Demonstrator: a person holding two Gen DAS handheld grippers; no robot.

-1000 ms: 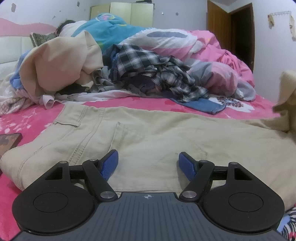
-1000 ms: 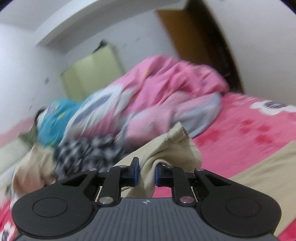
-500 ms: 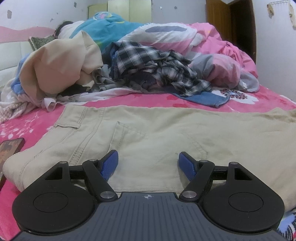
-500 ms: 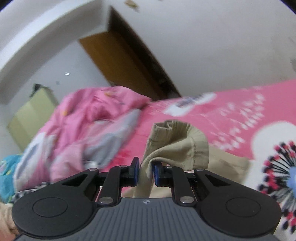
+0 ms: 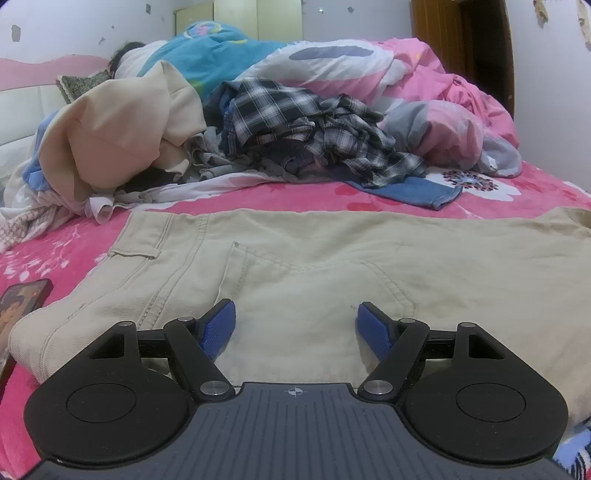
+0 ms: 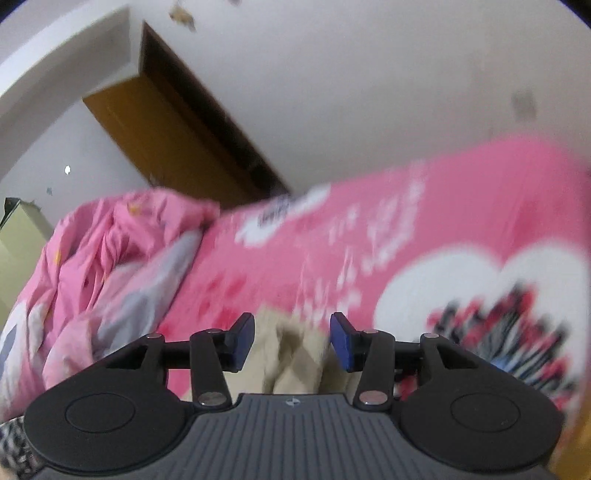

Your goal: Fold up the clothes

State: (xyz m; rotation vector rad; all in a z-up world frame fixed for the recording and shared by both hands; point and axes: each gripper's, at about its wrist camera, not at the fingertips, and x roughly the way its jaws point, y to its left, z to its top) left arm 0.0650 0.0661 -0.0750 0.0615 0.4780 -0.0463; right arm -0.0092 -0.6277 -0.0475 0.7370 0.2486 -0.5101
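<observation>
1. the khaki trousers lie flat on the bed.
2. left claw stands apart above them; right claw has just been opening, trouser cuff loose between.
3. risk: the released cuff may bunch, skewing the fold.
4. the pink sheet sags; a clothes pile crowds the bedroom.

Trousers flat across bed, waist end at left. Phone on bed, just left of trousers. Behind trousers, clothes heap; hoodie left of it, duvet right and behind. Person lying at far left behind hoodie. Wardrobe against back wall, door at right. Right wrist view: trouser end on bed, duvet far left.
</observation>
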